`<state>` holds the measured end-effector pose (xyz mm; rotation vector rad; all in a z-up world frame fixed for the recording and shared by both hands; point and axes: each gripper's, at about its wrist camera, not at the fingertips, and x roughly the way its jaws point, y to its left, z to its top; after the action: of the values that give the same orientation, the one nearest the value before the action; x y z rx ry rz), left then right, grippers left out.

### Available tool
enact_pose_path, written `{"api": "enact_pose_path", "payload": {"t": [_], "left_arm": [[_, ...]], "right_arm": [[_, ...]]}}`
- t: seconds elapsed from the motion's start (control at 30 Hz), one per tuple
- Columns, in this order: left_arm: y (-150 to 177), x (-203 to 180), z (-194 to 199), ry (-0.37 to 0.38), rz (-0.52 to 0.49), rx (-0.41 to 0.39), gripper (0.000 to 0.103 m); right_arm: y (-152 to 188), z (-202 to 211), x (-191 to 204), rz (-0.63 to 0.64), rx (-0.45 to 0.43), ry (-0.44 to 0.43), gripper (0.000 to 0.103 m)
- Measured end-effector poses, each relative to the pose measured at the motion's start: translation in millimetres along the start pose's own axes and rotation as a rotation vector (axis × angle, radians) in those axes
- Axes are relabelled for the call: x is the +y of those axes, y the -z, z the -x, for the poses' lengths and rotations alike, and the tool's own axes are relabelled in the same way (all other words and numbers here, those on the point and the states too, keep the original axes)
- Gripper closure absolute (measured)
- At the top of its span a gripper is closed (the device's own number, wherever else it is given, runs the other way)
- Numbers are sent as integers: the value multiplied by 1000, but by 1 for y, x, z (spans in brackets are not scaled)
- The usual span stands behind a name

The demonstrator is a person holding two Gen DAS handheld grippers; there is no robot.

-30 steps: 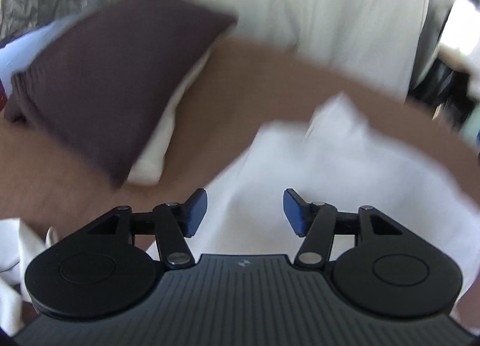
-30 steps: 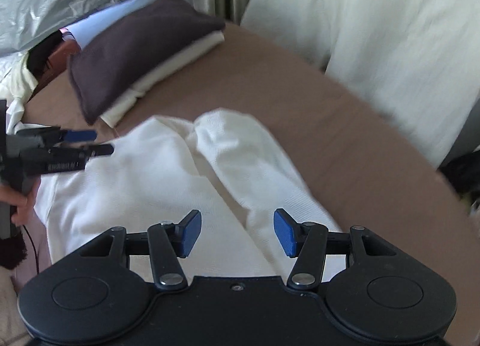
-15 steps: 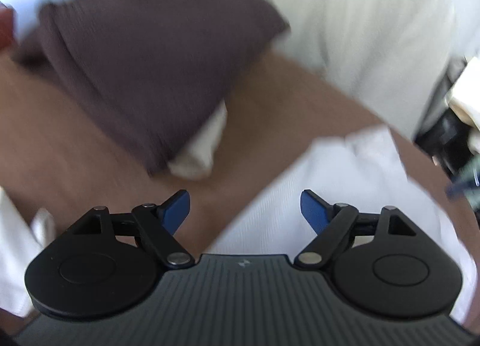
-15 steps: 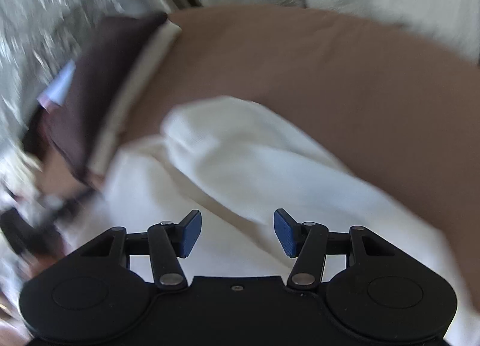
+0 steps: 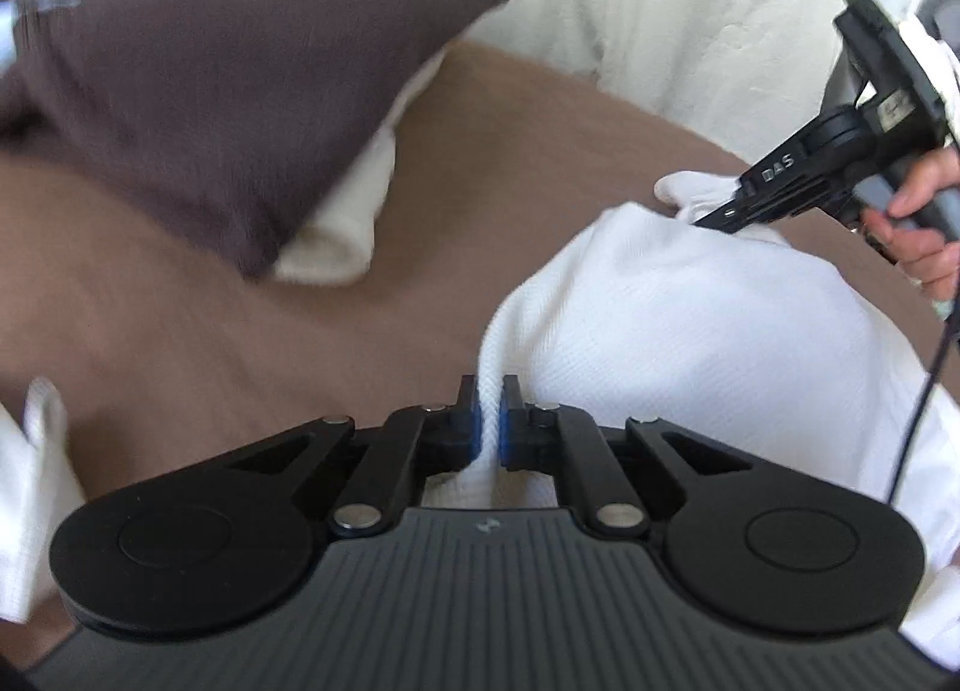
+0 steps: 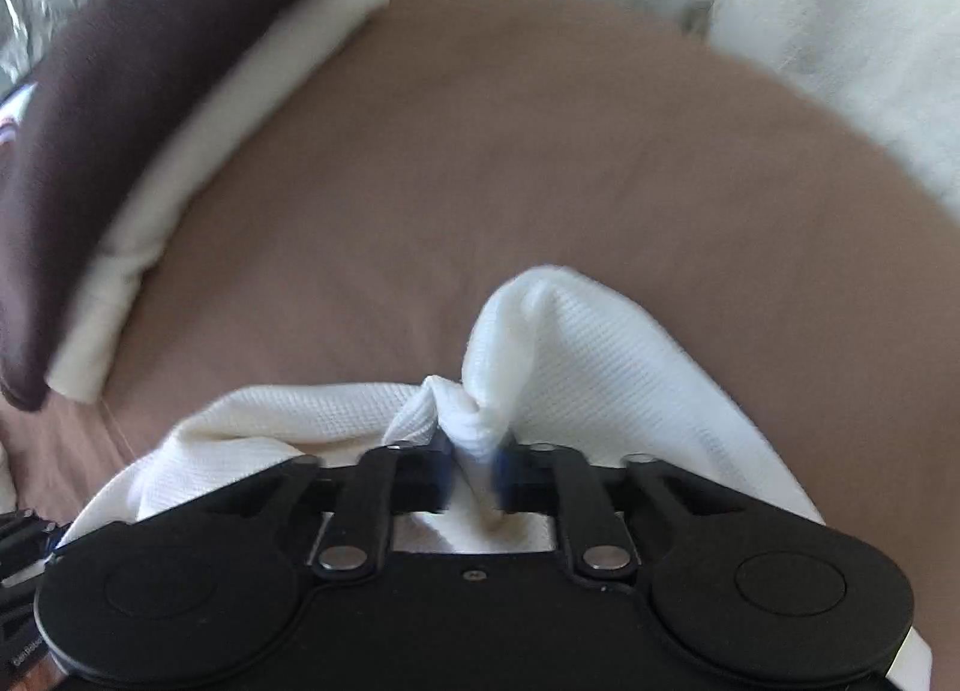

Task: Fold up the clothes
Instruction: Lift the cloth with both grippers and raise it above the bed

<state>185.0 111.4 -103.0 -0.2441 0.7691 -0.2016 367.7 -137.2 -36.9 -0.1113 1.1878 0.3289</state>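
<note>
Left wrist: left gripper [image 5: 491,421] is clamped on a hem ridge of the white garment [image 5: 690,343], which lies on the brown bed cover [image 5: 180,319] from centre out to 4 o'clock. At 2 o'clock the right gripper [image 5: 735,199], held by a hand [image 5: 918,235], bites the garment's far corner; its pads can't be seen from here. Dark brown folded piece [image 5: 210,67] sits on a cream folded one [image 5: 354,199] at 10 o'clock, so my read is that part of the pile is done. White cloth [image 5: 30,487] at 8 o'clock, can't tell what it is.

Right wrist: right gripper [image 6: 471,469] is pinched shut on a bunched corner of the white garment [image 6: 588,355] at 6 o'clock, blurred. Garment spreads 5 to 8 o'clock. Folded stack [image 6: 120,109] at 10 o'clock.

Progress: both corners gripped and no fold made yet on this piece; lift, fold over and stack are left.

View delta: left shows both grippers, the hand and the garment's span. Right shows its own pinch close up, plus only a sliver of the left gripper at the 8 o'clock edge.
</note>
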Motion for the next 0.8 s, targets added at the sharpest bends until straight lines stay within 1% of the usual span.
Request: {"api": "enact_pose_path", "payload": {"t": [0.07,0.1,0.17,0.2,0.27,0.3,0.33,0.37,0.4,0.47,0.5,0.53,0.57,0.6,0.63,0.67,0.7,0.73,0.77,0.8], "left_arm": [[-2,-6,13,17,-15,-47,99],[-4,-8,20,28,-18,-75,99],[-8,-9,36,52,-16,-140,99],[-7,-8,40,56,4,-152,99],[-6,-6,47,65,46,-175,99],[-5,-4,51,69,67,-187,99],[-4,-3,55,74,88,-199,99],[-3,-2,57,74,111,-200,99],[-1,1,54,65,137,-174,99],[1,5,47,55,162,-155,99],[1,6,45,54,171,-151,99],[-1,8,46,66,180,-149,99],[-3,8,47,78,186,-147,99],[-3,4,48,86,176,-147,99],[0,-3,50,90,150,-147,99],[2,-12,51,102,121,-142,99],[4,-20,53,114,91,-138,99],[7,-27,56,141,72,-131,99],[9,-31,59,206,76,-115,99],[11,-35,63,271,80,-98,99]], "right_arm": [[8,38,5,47,-112,61,96],[13,63,2,58,-182,86,96],[29,118,-10,28,-323,113,96],[42,151,-19,-4,-407,134,96],[77,214,-36,-83,-587,184,96],[103,249,-43,-126,-692,216,96],[130,279,-49,-174,-782,227,96],[159,305,-56,-219,-846,229,96],[184,313,-62,-238,-832,273,96],[233,327,-73,-272,-796,365,96],[256,320,-83,-317,-737,405,96],[275,307,-96,-372,-663,419,96],[295,290,-108,-433,-582,418,97],[312,271,-117,-468,-499,417,97],[329,251,-126,-501,-416,414,97],[340,229,-132,-511,-309,389,97],[347,212,-137,-540,-225,350,96],[353,195,-141,-569,-142,311,96],[355,184,-143,-600,-93,268,96],[355,180,-146,-614,-82,240,96]]}}
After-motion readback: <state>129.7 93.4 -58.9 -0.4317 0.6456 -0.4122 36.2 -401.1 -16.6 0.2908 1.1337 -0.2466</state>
